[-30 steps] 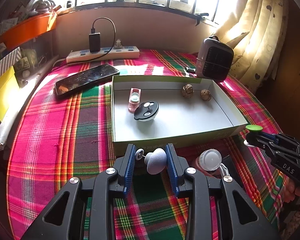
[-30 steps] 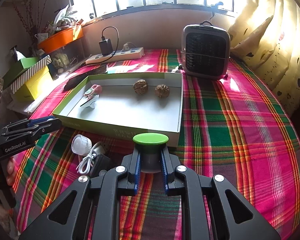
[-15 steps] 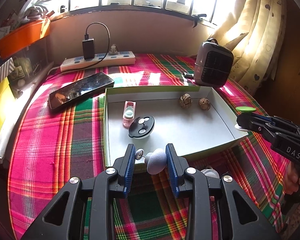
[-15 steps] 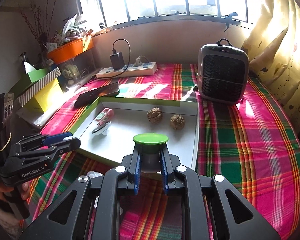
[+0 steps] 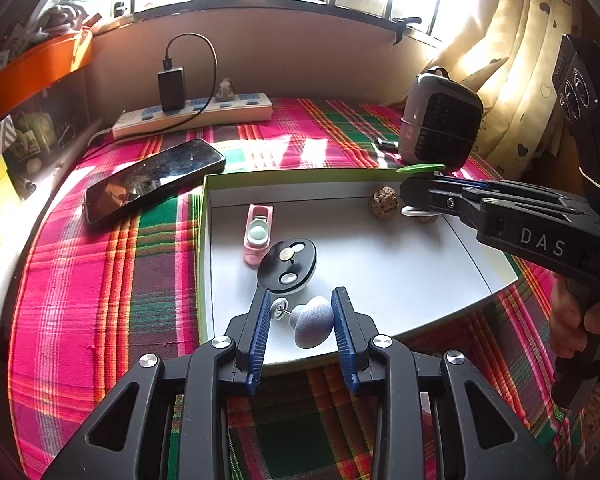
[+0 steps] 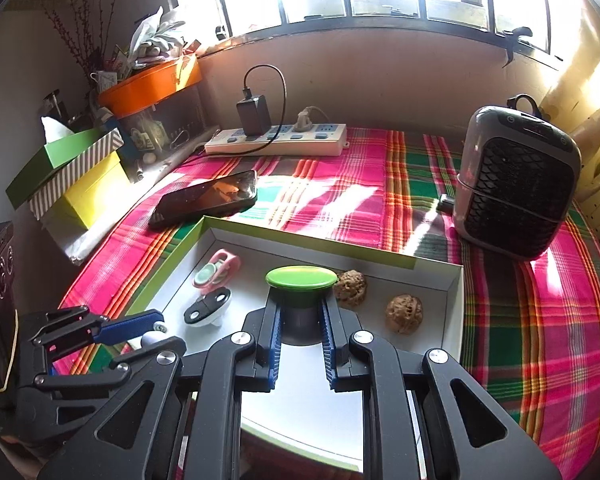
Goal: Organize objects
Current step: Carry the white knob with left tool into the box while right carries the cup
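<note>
The left gripper (image 5: 300,320) has its ribbed blue fingers (image 5: 260,328) clenched on a pale mushroom-shaped knob (image 5: 314,322) with a fine woven-looking surface; a thin metal pin ending in a small round disc (image 5: 279,306) sticks out of it toward the left finger. It hangs over the near edge of the tray (image 5: 380,276), a shallow cardboard box with a matt white floor and green rim that lies on a plaid cloth (image 5: 100,280) of pink, green and orange.

The right gripper (image 6: 300,320) grasps a dark cylindrical stem under a glossy, flat green cap (image 6: 301,278), its fingers (image 6: 274,340) clenched against the stem. From the left wrist view this gripper reaches in from the right over the tray's far right corner, the cap edge-on above its tips.

In the tray lie a pink plastic clip (image 5: 258,234) with a pale green round inset, a black disc (image 5: 288,265) with two small silvery spots touching the clip's near end, and two rough, wrinkled brown nuts (image 6: 350,288) (image 6: 404,314) near the far wall.

Beyond the tray, a glossy black phone (image 5: 152,180) lies flat, a white power strip (image 5: 196,114) carries a black charger with a looped cable, and a rounded grey heater (image 6: 516,180) with a black mesh grille stands upright.
</note>
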The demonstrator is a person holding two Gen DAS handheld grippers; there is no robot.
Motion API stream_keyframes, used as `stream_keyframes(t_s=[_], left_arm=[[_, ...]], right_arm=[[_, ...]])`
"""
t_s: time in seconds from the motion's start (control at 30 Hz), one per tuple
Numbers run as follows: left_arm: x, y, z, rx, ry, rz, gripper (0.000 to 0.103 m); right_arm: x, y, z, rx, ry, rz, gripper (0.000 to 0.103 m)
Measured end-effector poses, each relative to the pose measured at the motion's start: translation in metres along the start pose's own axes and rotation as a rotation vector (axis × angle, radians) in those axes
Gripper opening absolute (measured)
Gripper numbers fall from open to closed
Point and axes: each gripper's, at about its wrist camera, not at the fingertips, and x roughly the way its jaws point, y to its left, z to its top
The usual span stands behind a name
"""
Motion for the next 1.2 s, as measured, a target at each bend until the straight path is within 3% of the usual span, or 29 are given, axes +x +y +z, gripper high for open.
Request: stream_keyframes(t_s=[0.6, 1.2], left_arm=[[0.014, 0.006, 0.002, -0.017, 0.019, -0.002, 0.029], [0.018, 0.008, 0.002, -0.016, 0.019, 0.006, 0.029]], right_arm=[[0.060, 0.015, 0.022, -0.047, 0.130, 0.020, 0.018], [0.074, 0.019, 0.022, -0.057, 0.172, 0.021, 0.018]])
